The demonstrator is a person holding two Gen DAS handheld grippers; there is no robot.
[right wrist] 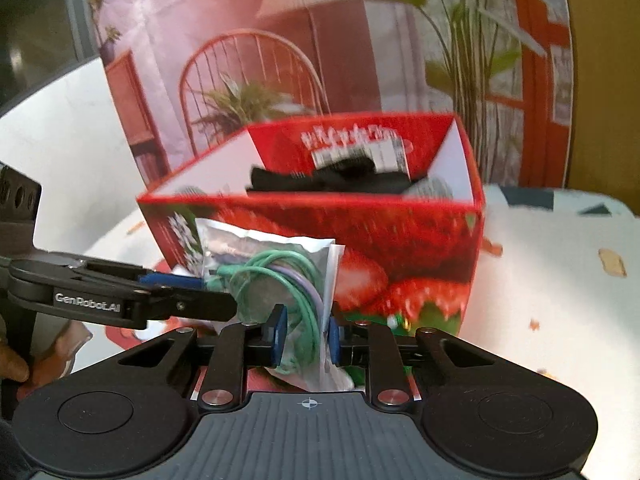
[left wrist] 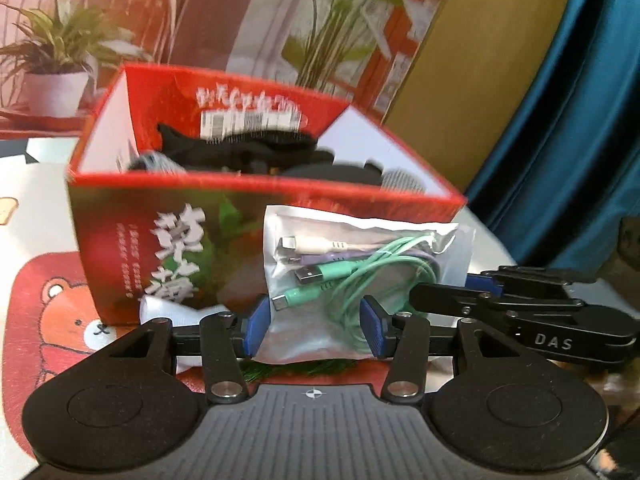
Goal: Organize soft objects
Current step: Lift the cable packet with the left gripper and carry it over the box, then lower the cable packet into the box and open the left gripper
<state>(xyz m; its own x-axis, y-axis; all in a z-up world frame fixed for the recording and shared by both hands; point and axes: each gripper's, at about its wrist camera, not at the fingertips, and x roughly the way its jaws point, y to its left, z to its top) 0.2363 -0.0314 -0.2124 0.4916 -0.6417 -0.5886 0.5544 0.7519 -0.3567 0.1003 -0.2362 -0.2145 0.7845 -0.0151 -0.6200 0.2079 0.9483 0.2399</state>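
the left gripper [left wrist: 312, 322] has a black body with a ribbed grey top plate, a small white crosshair mark near its far edge, and a round raised disc on each side; black link bars carry silver screw heads; its fingers [left wrist: 253, 326] are faced with blue pads; the right gripper [right wrist: 306, 338] is built alike, black with blue pads; white lettering shows on the side of each, "das" on one, "genrobot.ai" on the other; bare skin of a hand [right wrist: 16, 364] shows at the left edge.
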